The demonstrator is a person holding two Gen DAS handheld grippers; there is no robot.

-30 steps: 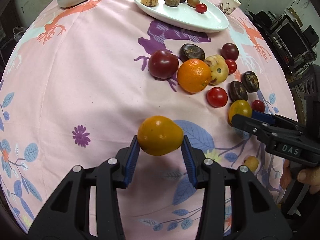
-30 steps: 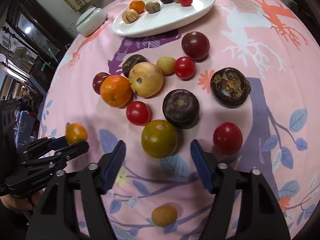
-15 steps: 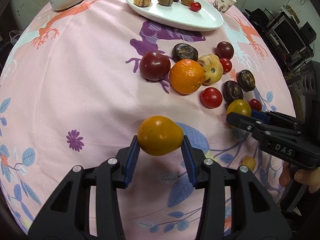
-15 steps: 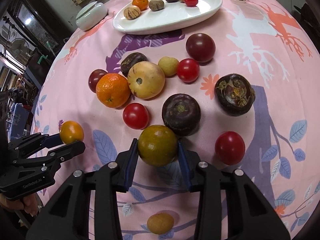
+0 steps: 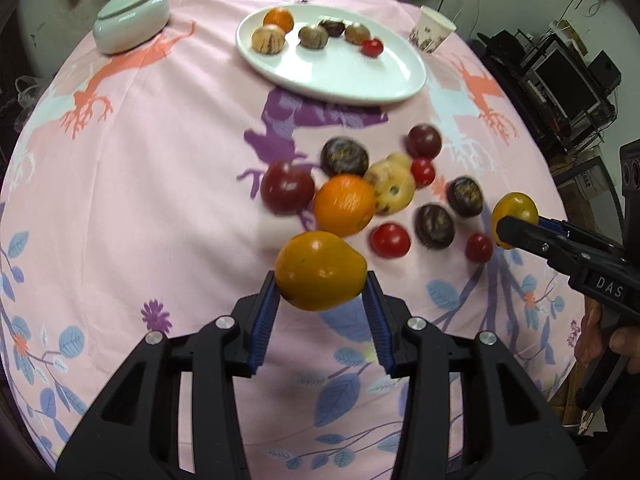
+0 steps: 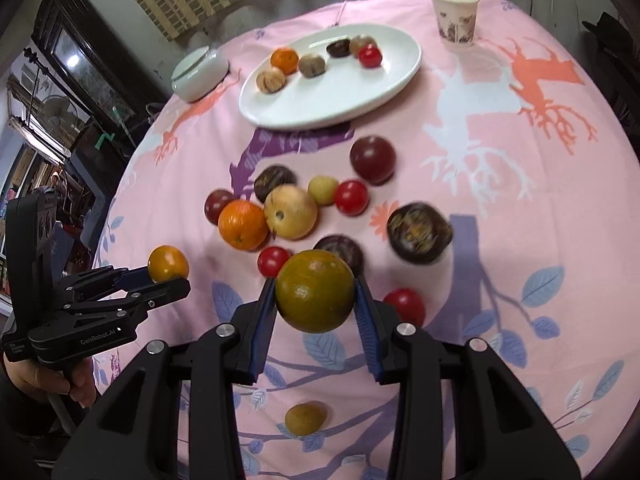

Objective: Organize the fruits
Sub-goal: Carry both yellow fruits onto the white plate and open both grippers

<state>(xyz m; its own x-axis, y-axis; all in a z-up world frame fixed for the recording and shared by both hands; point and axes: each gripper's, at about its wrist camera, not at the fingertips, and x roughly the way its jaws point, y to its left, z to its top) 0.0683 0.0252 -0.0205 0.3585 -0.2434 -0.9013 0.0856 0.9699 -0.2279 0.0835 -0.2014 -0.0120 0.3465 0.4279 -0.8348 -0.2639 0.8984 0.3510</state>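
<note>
Between the fingers of the right gripper a green-orange citrus now sits clamped and lifted clear of the surface — a second ago the jaws stood wide apart around it while it lay on the cloth, and half a second ago they had just closed on it. The left gripper is likewise clamped on a yellow-orange fruit, as it was throughout, held above the pink cloth off to the left of the right gripper. Just ahead of the right gripper, the spot the citrus left is bare, with a dark purple fruit and a small red tomato close behind it and another red tomato to its right. Beyond them lies the loose cluster around the orange, and farther ahead still the white plate, already carrying five small fruits along its far side. Both grippers are loaded, so the pick is done — my judgement is that the carry to the plate comes next, with plenty of open plate on the near side.
</note>
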